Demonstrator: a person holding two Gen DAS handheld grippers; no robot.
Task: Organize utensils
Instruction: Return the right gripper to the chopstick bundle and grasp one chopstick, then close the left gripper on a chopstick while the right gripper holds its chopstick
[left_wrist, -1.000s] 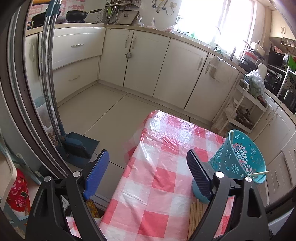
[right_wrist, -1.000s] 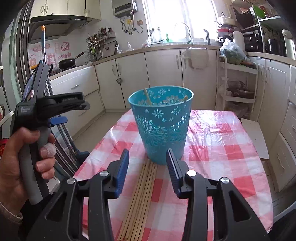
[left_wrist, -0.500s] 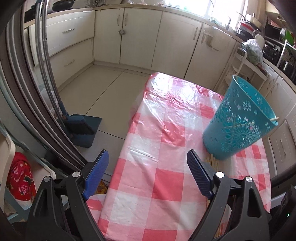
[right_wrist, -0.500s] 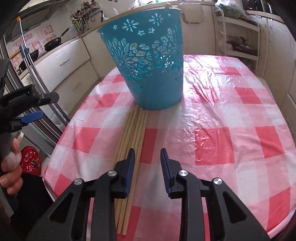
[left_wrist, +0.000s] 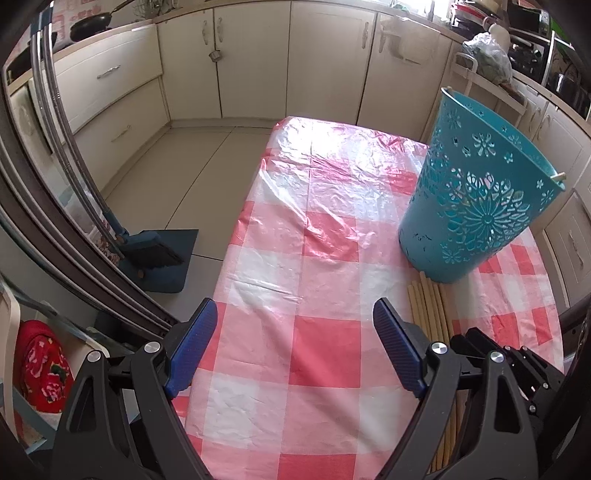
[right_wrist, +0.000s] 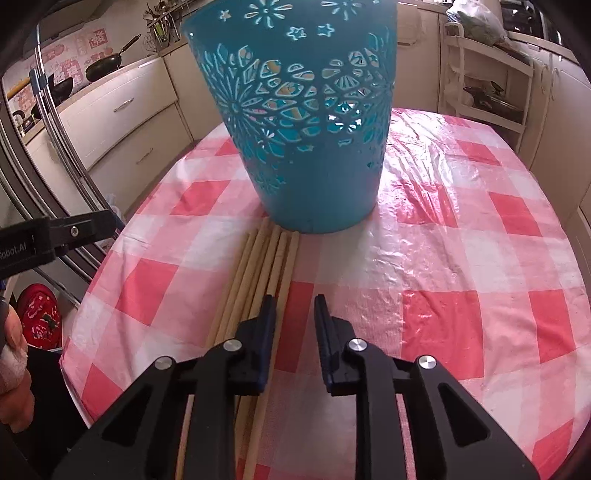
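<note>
A teal cut-out basket (right_wrist: 306, 122) stands upright on the red-and-white checked table (right_wrist: 461, 258); it also shows in the left wrist view (left_wrist: 476, 192), with a wooden stick tip at its rim. Several wooden chopsticks (right_wrist: 262, 266) lie side by side in front of it, also in the left wrist view (left_wrist: 430, 306). My right gripper (right_wrist: 293, 306) is low over the table, jaws partly open and empty, with its left finger over the rightmost chopsticks. My left gripper (left_wrist: 295, 325) is wide open and empty over the table's left part.
The table's left edge (left_wrist: 236, 236) drops to the tiled floor, where a blue dustpan and brush (left_wrist: 155, 254) stand. Cream cabinets (left_wrist: 251, 62) line the back. A white rack (right_wrist: 484, 77) stands behind the table. A red bag (left_wrist: 40, 365) is at lower left.
My right gripper has dropped lower and closer to the chopsticks, its jaws narrowing. My left gripper has moved forward over the table and stays wide open.
</note>
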